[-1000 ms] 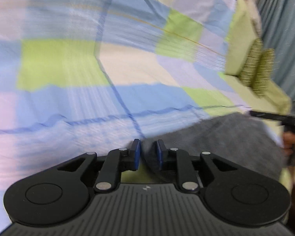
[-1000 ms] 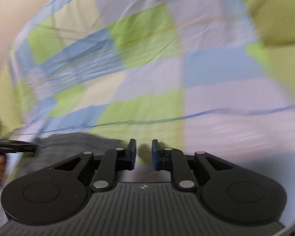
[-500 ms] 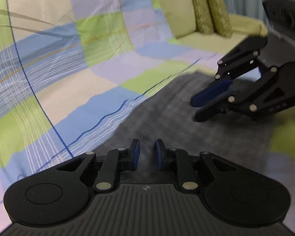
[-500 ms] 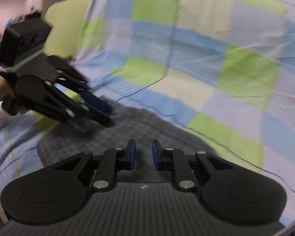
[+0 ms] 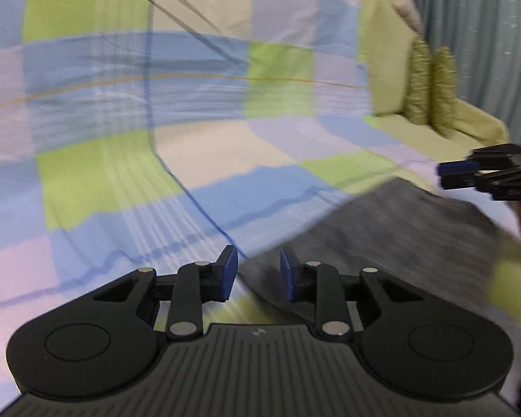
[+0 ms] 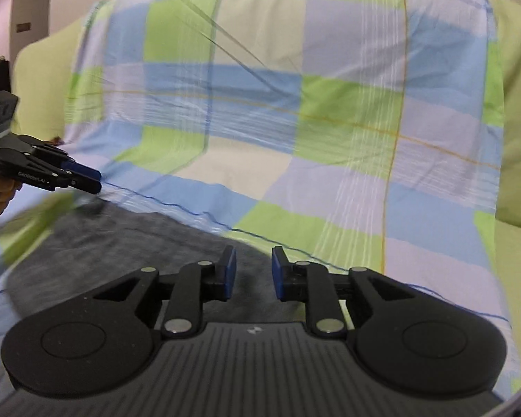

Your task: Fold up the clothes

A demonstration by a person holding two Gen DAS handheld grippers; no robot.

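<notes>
A dark grey garment [image 5: 410, 239] lies flat on a checked sheet; it also shows in the right wrist view [image 6: 132, 239]. My left gripper [image 5: 258, 274] is open with nothing between its pads, over the garment's left edge. It also shows at the left of the right wrist view [image 6: 87, 180], close above the garment's far left corner. My right gripper [image 6: 253, 272] is open and empty over the garment's right part. It shows at the right edge of the left wrist view [image 5: 458, 173], above the garment's far edge.
The blue, green and cream checked sheet [image 6: 295, 121] covers a light green sofa [image 6: 517, 139] seat and backrest. Two olive patterned cushions [image 5: 430, 87] stand at the sofa's right end, before a grey curtain [image 5: 486, 34].
Both grippers have swung apart from facing each other over the garment to its two sides. Both have opened a little wider.
</notes>
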